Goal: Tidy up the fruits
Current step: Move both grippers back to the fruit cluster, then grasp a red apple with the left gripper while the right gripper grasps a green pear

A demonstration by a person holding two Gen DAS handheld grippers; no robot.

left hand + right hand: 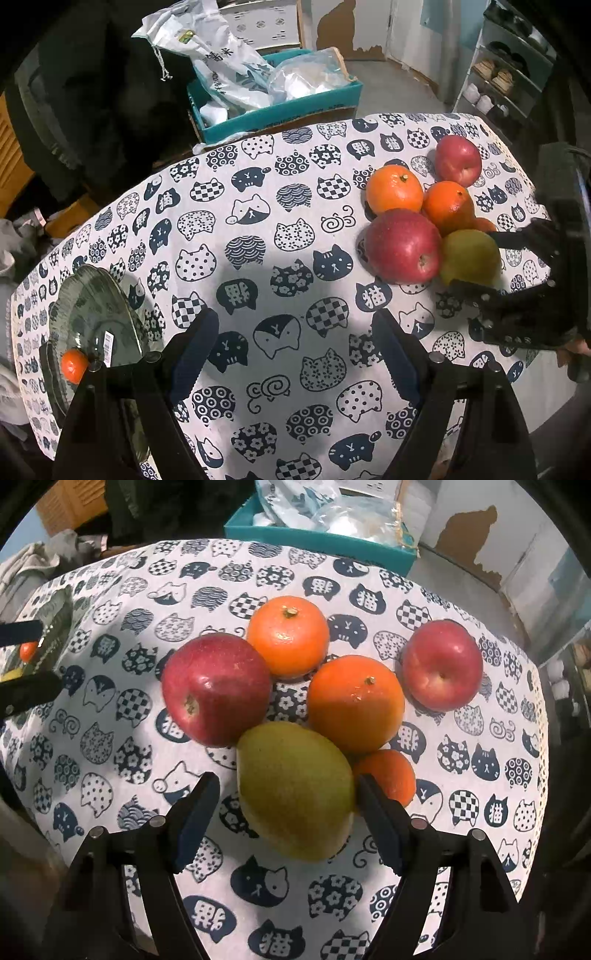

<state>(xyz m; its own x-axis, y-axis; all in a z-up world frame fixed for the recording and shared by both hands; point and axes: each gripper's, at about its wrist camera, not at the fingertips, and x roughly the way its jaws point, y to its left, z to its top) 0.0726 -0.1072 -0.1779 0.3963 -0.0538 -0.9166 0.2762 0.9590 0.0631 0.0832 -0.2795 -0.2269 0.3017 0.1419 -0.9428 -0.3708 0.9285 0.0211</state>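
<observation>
While both hand-held grippers (295, 354) (286, 805) gape, a cat-print tablecloth (280, 229) fronts a teal box (280, 114).

pear (295, 790): centre of the right wrist view, on the tablecloth (110, 746)
large apple (216, 688): 10 o'clock of pear
oranges (354, 701): 12 to 1 o'clock
small apple (441, 664): 2 o'clock
tangerine (391, 773): 3 o'clock
glass plate (92, 314): far left

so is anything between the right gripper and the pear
No. The right gripper is open with the pear already between its fingers. A small orange sits just beyond the right finger, and the red apple touches the pear's far side.
</observation>
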